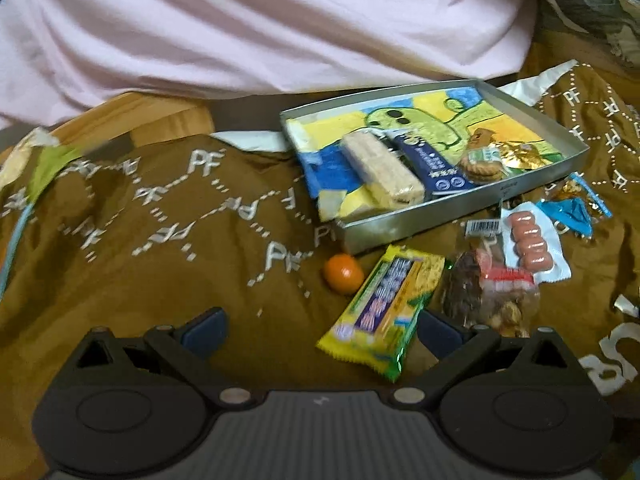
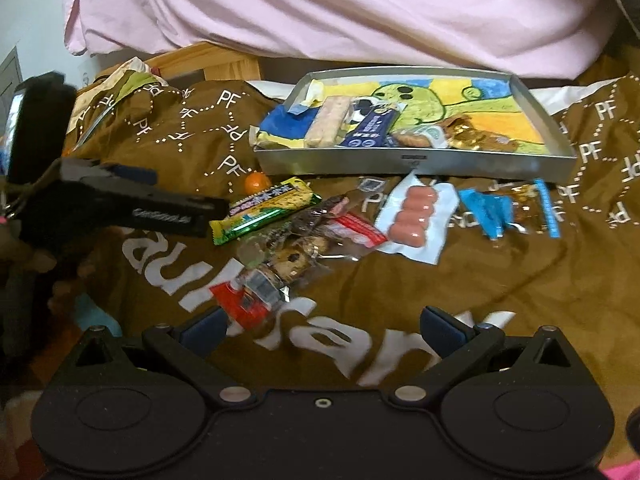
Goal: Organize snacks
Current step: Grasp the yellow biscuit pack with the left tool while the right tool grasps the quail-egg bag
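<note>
A: Ahead of the right tongs, the tray (image 2: pixel 412 162) looks like dull brushed metal, lined with a matt crayon-coloured paper sheet (image 2: pixel 492 110).

B: And the brown cloth (image 2: pixel 500 280) under both tongs is soft, creased fabric with white printed letters.

A: Just past the left tongs, the yellow-green wrapper (image 1: pixel 386 310) is glossy plastic film. The clear cookie bag (image 2: pixel 288 256) near the right tongs' left finger shines and crinkles.

B: Farther off, pale pink cloth (image 1: pixel 260 24), matt; beneath it, smooth light wood (image 2: pixel 204 66).
</note>
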`<state>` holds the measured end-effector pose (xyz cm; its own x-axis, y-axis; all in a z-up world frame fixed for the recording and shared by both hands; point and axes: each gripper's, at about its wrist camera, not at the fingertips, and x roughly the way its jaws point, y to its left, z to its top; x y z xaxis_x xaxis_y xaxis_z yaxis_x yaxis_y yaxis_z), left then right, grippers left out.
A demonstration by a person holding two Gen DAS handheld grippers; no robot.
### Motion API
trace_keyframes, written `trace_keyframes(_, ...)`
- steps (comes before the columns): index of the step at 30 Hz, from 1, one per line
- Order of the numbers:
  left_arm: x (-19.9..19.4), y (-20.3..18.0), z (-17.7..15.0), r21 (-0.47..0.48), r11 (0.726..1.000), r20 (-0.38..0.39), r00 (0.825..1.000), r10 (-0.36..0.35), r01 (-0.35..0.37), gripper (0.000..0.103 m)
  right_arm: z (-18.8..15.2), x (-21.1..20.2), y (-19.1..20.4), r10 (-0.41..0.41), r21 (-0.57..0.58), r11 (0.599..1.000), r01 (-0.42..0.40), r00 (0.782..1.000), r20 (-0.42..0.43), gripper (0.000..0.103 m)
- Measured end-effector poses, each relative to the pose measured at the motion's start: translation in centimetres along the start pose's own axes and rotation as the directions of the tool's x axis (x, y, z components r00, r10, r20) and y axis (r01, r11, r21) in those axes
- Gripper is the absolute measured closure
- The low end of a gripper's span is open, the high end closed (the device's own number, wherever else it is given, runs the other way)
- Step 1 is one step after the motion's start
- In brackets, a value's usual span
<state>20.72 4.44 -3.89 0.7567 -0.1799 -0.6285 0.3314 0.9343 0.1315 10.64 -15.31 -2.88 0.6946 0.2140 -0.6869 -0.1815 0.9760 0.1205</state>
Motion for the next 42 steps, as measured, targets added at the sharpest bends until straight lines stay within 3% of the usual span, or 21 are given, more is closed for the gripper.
trace_keyframes(7, 2.3, 1.0, -0.1, -0.037, 0.998, -0.023, 0.998, -0.06, 0.059, 0.0, 1.7, 3.8, 2.0, -0.051, 0.04, 0.998, 0.053, 0.998, -0.032, 0.001)
trace_keyframes(14, 2.5, 0.6, 0.1, -0.002, 0.996, 0.005, 0.996, -0.09, 0.09, 0.0, 2.3, 7.4, 3.1, -0.122, 0.036, 0.992, 0.125, 0.989, -0.085, 0.001)
trace_keyframes(25, 2.6, -0.3, -0.2, 0.039, 0.989, -0.011, 0.99, -0.141, 0.141, 0.0, 0.5, 3.8, 0.9, -0.187, -0.007, 0.982, 0.187, 0.982, -0.029, 0.007)
trace_keyframes(32, 3.7, -1.3, -0.5, 0.094, 0.982, -0.049, 0.986, -0.159, 0.163, 0.003, 1.0, 4.0, 1.0, -0.135, 0.011, 0.991, 0.135, 0.991, -0.013, 0.012)
trace_keyframes(36, 3.9, -0.6, -0.4, 0.054, 0.975, -0.057, 0.976, -0.212, 0.215, 0.014, 1.7, 5.6, 1.1, -0.113, 0.024, 0.993, 0.115, 0.992, -0.049, 0.013)
trace_keyframes(38, 4.3, -0.3, -0.4, 0.029, 0.973, -0.07, 0.972, -0.225, 0.228, 0.022, 1.7, 6.5, 0.8, -0.115, 0.047, 0.992, 0.119, 0.99, -0.08, 0.018)
trace_keyframes(42, 4.6, 0.4, -0.3, -0.024, 0.967, -0.073, 0.964, -0.256, 0.254, 0.037, 1.4, 6.5, 0.6, -0.129, 0.067, 0.989, 0.133, 0.99, -0.055, 0.031)
